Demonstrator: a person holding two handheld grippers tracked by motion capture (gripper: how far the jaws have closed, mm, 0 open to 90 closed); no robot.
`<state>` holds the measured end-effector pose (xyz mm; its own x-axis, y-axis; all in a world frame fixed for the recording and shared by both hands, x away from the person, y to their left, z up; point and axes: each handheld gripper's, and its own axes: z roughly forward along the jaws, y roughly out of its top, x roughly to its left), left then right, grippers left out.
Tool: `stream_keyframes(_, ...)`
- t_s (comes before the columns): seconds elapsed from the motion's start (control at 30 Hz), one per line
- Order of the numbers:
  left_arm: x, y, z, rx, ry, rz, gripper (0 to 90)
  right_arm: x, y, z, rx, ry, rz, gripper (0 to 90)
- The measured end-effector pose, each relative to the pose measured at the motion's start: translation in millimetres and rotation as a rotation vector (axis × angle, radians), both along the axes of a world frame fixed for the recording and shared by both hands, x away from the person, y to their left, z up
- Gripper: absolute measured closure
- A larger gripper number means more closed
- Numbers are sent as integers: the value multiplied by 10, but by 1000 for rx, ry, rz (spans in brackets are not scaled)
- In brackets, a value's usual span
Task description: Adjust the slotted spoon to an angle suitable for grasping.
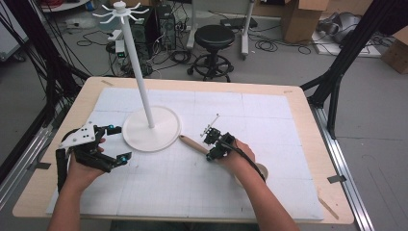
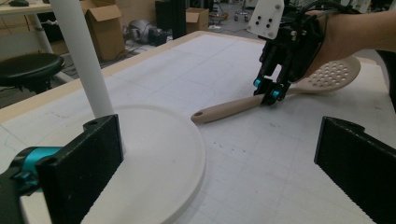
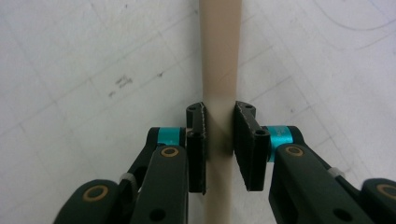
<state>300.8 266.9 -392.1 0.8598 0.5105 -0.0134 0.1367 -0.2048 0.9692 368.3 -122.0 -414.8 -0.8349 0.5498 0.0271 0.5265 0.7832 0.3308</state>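
Lying flat on the white mat [image 1: 269,120] just beside the stand base [image 1: 151,129], slotted spoon [image 2: 261,100], handle pinched between right gripper [image 3: 219,140] jaws; left gripper [image 1: 113,144] spread wide, empty.

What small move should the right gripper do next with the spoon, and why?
Probably lift it a little. The right gripper has its jaws closed on the handle of the slotted spoon, which lies flat on the mat; the left gripper hangs open beside the stand.

black stool [image 1: 214,36], cardboard boxes [image 1: 300,17], floor cables [image 1: 269,45]
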Motion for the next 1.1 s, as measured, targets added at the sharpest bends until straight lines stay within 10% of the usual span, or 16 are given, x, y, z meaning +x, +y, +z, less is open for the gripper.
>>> stream_keyframes(0.43, 5, 1, -4, 1, 1, -1, 16, -97, -379, 3, 7, 18, 21, 758)
stream_keyframes(0.73, 10, -15, -22, 9, 11, 0, 16, -151, -485, 65, 123, -15, -17, 448)
stream_keyframes(1.1, 11, 31, -5, -21, 2, -1, 16, -127, -434, 190, 197, -58, -24, 378)
